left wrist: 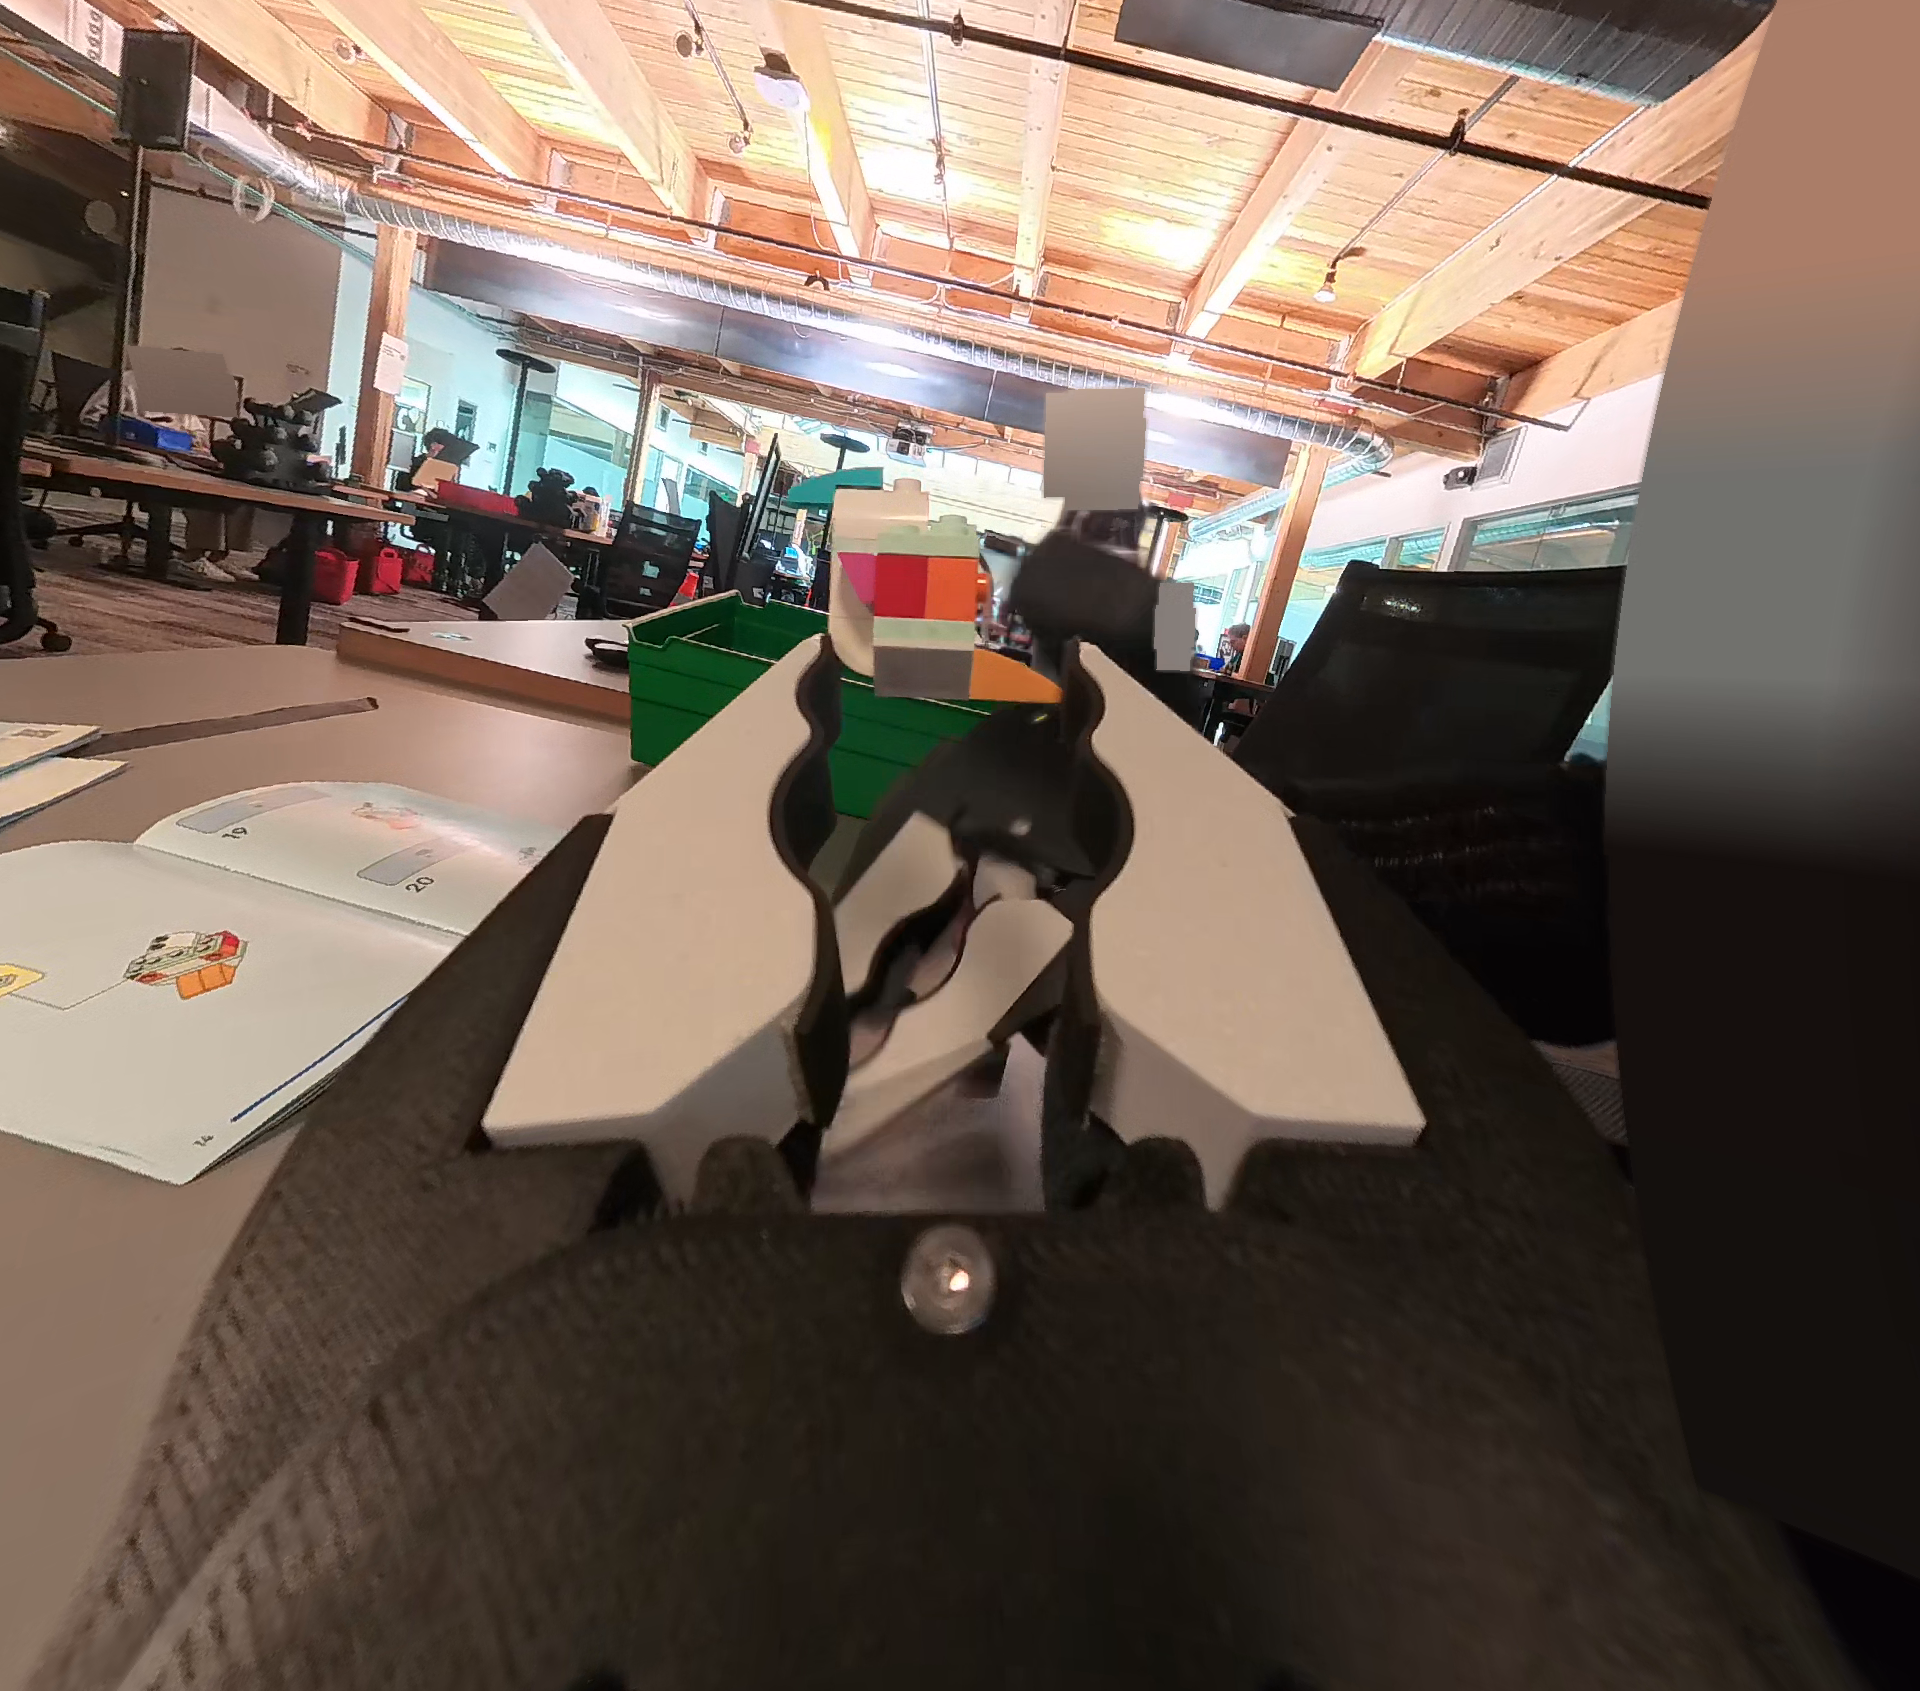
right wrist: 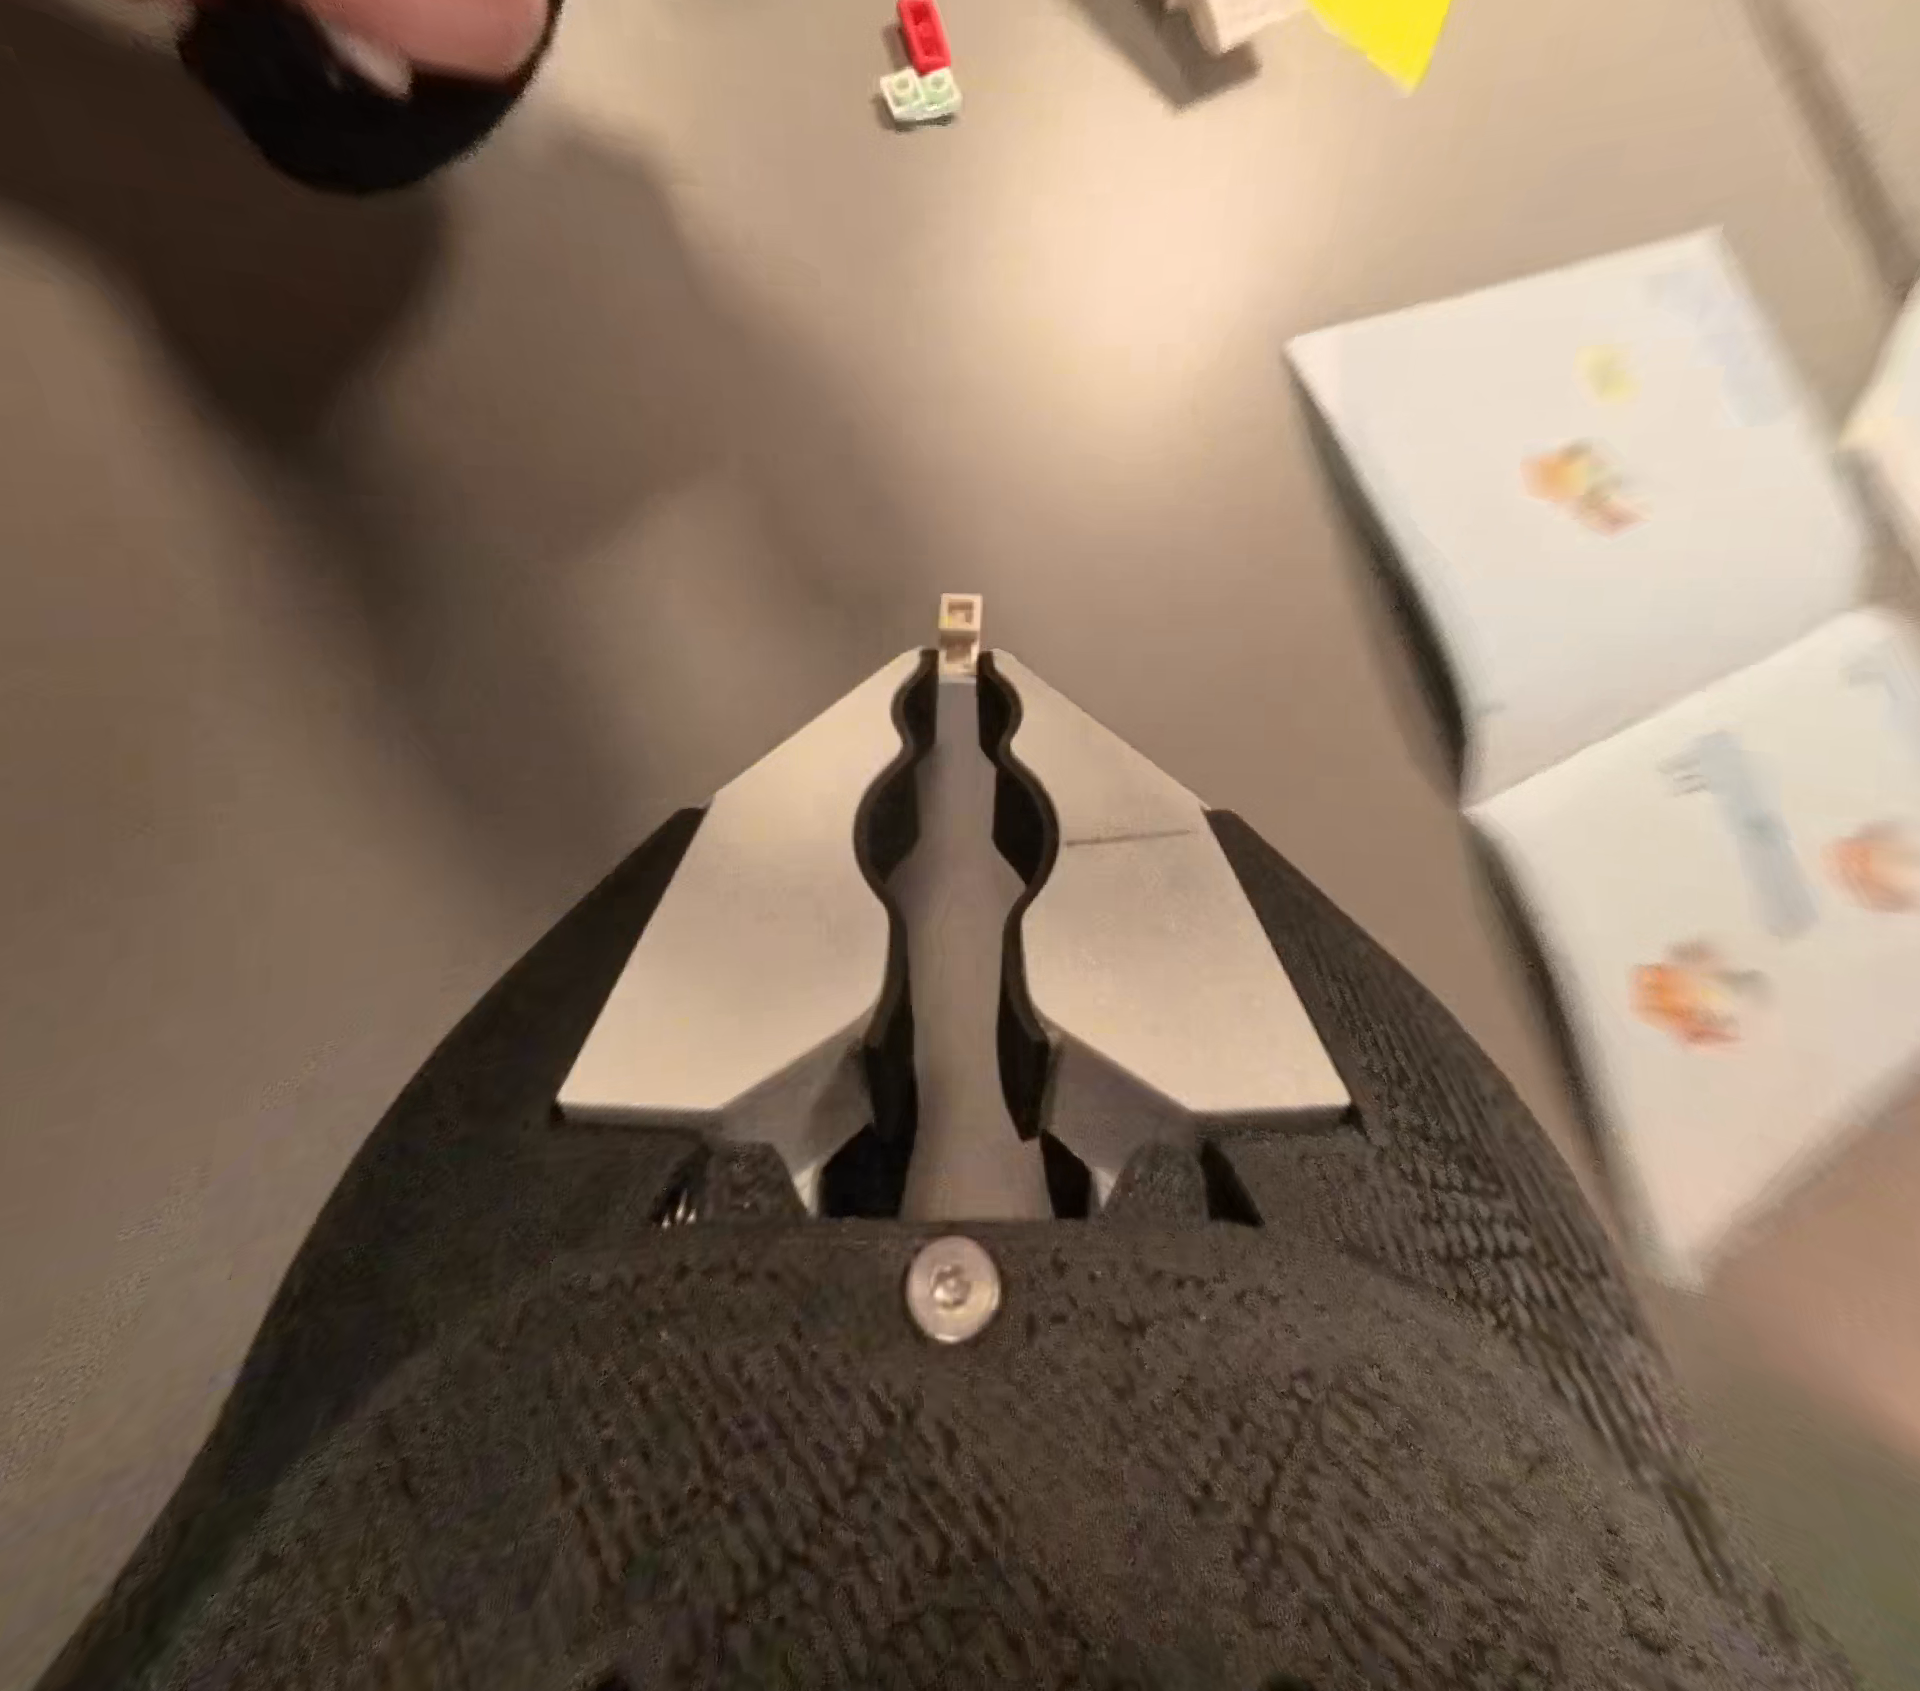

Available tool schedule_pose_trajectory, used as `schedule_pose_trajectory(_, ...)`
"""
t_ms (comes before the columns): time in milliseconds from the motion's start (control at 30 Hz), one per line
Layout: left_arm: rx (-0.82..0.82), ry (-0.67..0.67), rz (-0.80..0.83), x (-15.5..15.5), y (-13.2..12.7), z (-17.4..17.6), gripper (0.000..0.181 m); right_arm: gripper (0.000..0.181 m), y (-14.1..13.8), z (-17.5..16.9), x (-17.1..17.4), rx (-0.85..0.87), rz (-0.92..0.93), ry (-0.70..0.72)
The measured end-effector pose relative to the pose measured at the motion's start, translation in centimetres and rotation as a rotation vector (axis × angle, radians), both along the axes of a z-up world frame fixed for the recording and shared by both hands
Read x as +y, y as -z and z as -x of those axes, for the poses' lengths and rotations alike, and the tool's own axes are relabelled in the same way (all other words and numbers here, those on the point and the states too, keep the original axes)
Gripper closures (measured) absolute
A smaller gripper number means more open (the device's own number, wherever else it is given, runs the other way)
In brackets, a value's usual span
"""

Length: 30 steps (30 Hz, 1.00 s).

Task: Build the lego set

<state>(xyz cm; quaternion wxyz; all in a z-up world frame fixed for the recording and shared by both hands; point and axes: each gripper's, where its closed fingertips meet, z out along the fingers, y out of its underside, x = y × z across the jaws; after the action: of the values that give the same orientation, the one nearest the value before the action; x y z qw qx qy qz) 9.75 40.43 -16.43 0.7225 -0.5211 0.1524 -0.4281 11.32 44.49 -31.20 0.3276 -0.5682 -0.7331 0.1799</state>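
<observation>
The right gripper (right wrist: pixel 961 654) is nearly closed, pinching a tiny white piece (right wrist: pixel 960 618) at its very tips, so the piece sticks out ahead, free to be pressed onto something. The left gripper (left wrist: pixel 940 665) is clamped on the half-built model (left wrist: pixel 914 592), a stack of white, red, orange, mint and grey bricks, raised off the tabletop (right wrist: pixel 727 394), probably to offer a clear face for the next piece. Ahead of the right gripper lie a red brick (right wrist: pixel 923 27) and a mint brick (right wrist: pixel 920 95), waiting as spares. Open instruction booklets (right wrist: pixel 1579 498) lie to its right, in easy sight.
</observation>
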Motion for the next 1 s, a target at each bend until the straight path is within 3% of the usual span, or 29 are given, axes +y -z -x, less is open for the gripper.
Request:
schedule_pose_trajectory(33, 0.001, 0.000, 0.000, 0.0, 0.0, 0.0, 0.140, 0.176, -0.4, -0.1, 0.7, -0.021, -0.154, -0.043)
schedule_pose_trajectory(100, -0.001, 0.000, 0.000, 0.0, 0.0, 0.0, 0.140, 0.176, -1.1, -0.5, 2.5, -0.130, -0.576, -0.184)
schedule_pose_trajectory(200, -0.003, 0.000, 0.000, 0.0, 0.0, 0.0, 0.140, 0.176, -1.3, -1.3, 3.9, -0.377, -1.163, -0.503)
schedule_pose_trajectory(367, -0.004, -0.003, -0.001, 0.0, -0.1, 0.1, 0.140, 0.176, 0.3, -1.9, 1.7, -0.525, -1.480, -0.922)
schedule_pose_trajectory(433, -0.006, 0.000, 0.001, 0.0, 0.0, 0.1, 0.140, 0.177, 0.9, -2.2, 0.5, -0.541, -1.530, -1.050)
schedule_pose_trajectory(533, -0.002, 0.005, 0.004, 0.1, 0.1, -0.1, 0.140, 0.176, 0.9, -2.1, -0.8, -0.522, -1.532, -1.132)
schedule_pose_trajectory(800, -0.008, 0.004, 0.005, 0.1, 0.1, 0.0, 0.140, 0.155, 0.4, -1.8, -2.6, -0.441, -1.373, -1.112)
schedule_pose_trajectory(900, -0.011, 0.004, 0.002, 0.0, 0.0, 0.1, 0.140, 0.150, -0.2, -1.6, -2.8, -0.359, -1.250, -0.981)
schedule_pose_trajectory(1000, -0.012, 0.002, -0.001, -0.1, -0.1, 0.2, 0.140, 0.149, -1.5, -1.5, -2.6, -0.234, -1.011, -0.714)
